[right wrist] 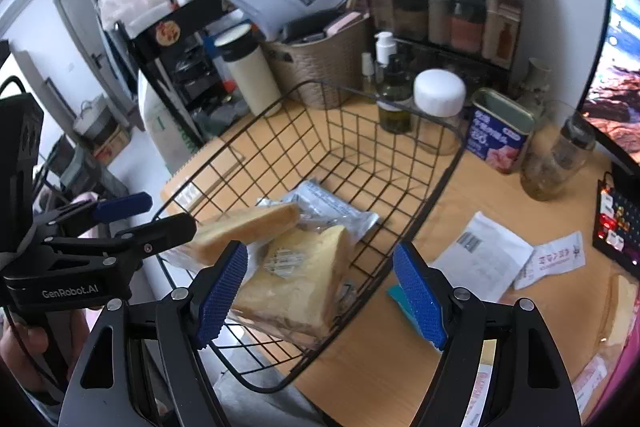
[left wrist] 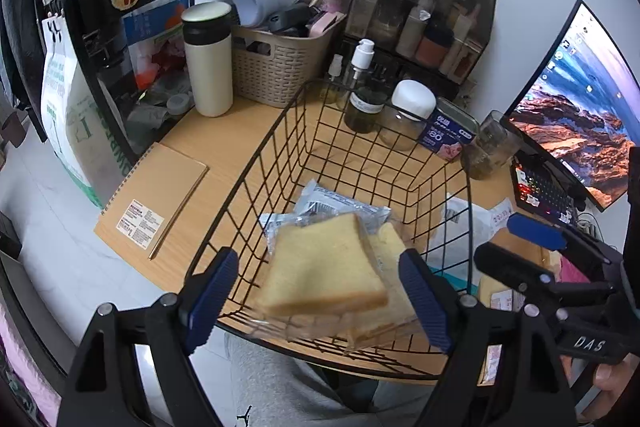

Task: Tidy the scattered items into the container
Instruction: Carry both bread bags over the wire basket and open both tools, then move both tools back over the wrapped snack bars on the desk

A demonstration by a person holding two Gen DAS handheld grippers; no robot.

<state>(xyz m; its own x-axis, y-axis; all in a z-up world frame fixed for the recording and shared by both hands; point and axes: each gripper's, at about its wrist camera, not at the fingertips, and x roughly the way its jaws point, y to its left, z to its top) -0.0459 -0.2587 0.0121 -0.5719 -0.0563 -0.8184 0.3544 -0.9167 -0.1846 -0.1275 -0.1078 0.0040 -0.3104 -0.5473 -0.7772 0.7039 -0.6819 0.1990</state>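
Note:
A black wire basket (left wrist: pixel 280 123) (right wrist: pixel 436 183) stands on the wooden desk. In it lie a silver snack packet (left wrist: pixel 340 205) (right wrist: pixel 332 207) and two wrapped bread slices, one (left wrist: pixel 324 267) (right wrist: pixel 248 231) blurred above the other (left wrist: pixel 396 247) (right wrist: pixel 300 279). My left gripper (left wrist: pixel 320 299) (right wrist: pixel 132 215) is open over the basket's near edge, with the upper bread between its pads but not pinched. My right gripper (right wrist: pixel 320 291) (left wrist: pixel 516 239) is open and empty at the basket's right side. A white packet (right wrist: pixel 484 255) (left wrist: pixel 460 227), a small sachet (right wrist: pixel 552 259) and another wrapped bread (right wrist: pixel 622 311) lie on the desk right of the basket.
Behind the basket stand a white thermos (left wrist: pixel 208 59), a woven bin (left wrist: pixel 280 63), bottles (left wrist: pixel 364 95), a white-lidded jar (left wrist: pixel 408 115), a blue tin (left wrist: pixel 448 135) and a glass jar (left wrist: pixel 488 147). A notebook (left wrist: pixel 156 195) lies left. A monitor (left wrist: pixel 580 107) and keyboard (left wrist: pixel 544 191) stand right.

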